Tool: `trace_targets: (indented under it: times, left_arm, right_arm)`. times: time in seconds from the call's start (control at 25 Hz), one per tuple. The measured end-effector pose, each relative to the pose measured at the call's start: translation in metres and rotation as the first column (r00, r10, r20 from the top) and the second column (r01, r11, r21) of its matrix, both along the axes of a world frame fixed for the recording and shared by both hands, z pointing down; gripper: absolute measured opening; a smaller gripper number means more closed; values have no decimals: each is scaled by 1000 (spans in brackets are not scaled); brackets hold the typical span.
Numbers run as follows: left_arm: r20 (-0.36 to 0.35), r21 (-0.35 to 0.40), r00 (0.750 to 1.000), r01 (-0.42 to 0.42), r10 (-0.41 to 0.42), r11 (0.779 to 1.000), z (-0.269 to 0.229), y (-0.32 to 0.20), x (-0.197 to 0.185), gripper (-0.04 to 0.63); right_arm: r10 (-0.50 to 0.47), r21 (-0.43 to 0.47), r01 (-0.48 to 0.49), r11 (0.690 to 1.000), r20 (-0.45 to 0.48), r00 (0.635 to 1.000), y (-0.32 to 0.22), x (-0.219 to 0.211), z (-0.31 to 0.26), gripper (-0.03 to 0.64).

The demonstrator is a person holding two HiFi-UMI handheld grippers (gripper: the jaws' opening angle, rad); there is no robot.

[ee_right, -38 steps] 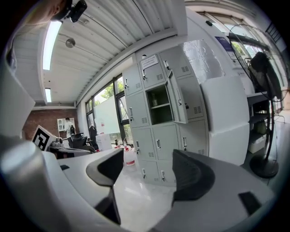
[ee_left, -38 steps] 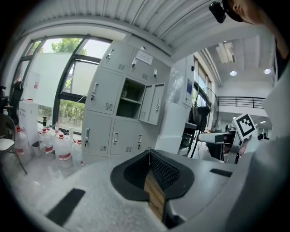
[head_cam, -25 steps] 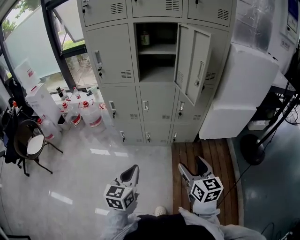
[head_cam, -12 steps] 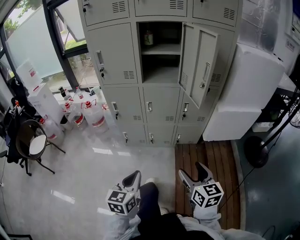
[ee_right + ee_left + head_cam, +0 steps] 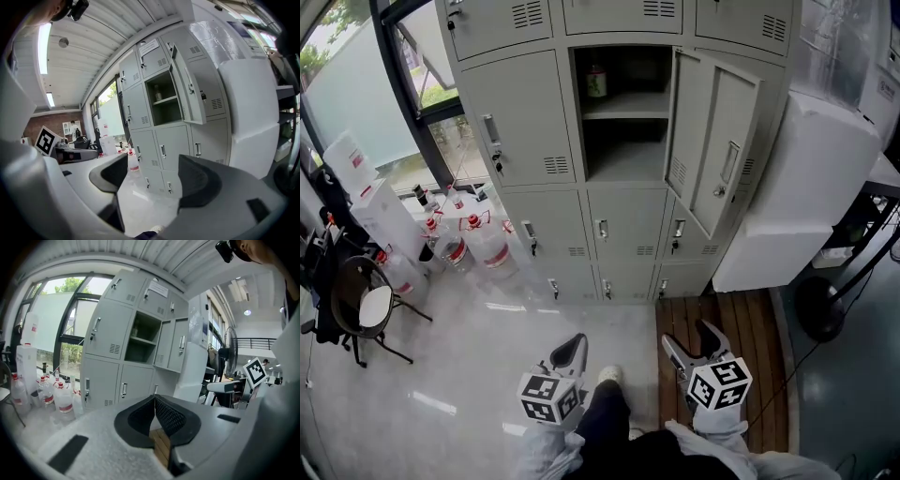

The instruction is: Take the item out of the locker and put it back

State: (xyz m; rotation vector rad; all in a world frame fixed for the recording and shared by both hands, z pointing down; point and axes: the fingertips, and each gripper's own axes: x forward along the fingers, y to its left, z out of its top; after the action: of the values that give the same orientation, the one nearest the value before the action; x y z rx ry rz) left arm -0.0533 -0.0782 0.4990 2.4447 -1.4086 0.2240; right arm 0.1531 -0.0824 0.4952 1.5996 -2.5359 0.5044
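The grey locker bank has one open compartment (image 5: 623, 112) with its door (image 5: 717, 141) swung out to the right. A small bottle (image 5: 597, 82) with a red cap stands on that compartment's upper shelf; the lower part looks bare. The bottle (image 5: 158, 93) also shows in the right gripper view. Both grippers are low in the head view, well short of the locker. My left gripper (image 5: 570, 345) (image 5: 155, 399) is shut with nothing between its pads. My right gripper (image 5: 686, 336) (image 5: 152, 168) is open and holds nothing.
Several water jugs (image 5: 487, 244) stand on the floor left of the lockers, and a black chair (image 5: 361, 300) sits further left. A large white box (image 5: 797, 187) leans to the right of the open door. A wooden platform (image 5: 722, 328) lies below it. My foot (image 5: 609, 375) steps forward.
I have walked closer to the locker, which now looks larger and nearer. My leg and shoe have come forward between the grippers. Both grippers keep the same jaw states.
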Motion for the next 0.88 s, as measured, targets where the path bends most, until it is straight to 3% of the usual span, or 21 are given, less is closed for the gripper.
trace_targets:
  times: [0.4,0.88]
  left_arm:
    - [5,49,1000,-14,14,999,-36,-114,-21,8]
    - [5,62,999,-49,48,997,-38,-209,-50,8]
  right_arm:
    - [1,51,-1,999,-7,1000,-118,-23,-36,325]
    - [43,59,-43,997,7,999,-207,-50,-40,325]
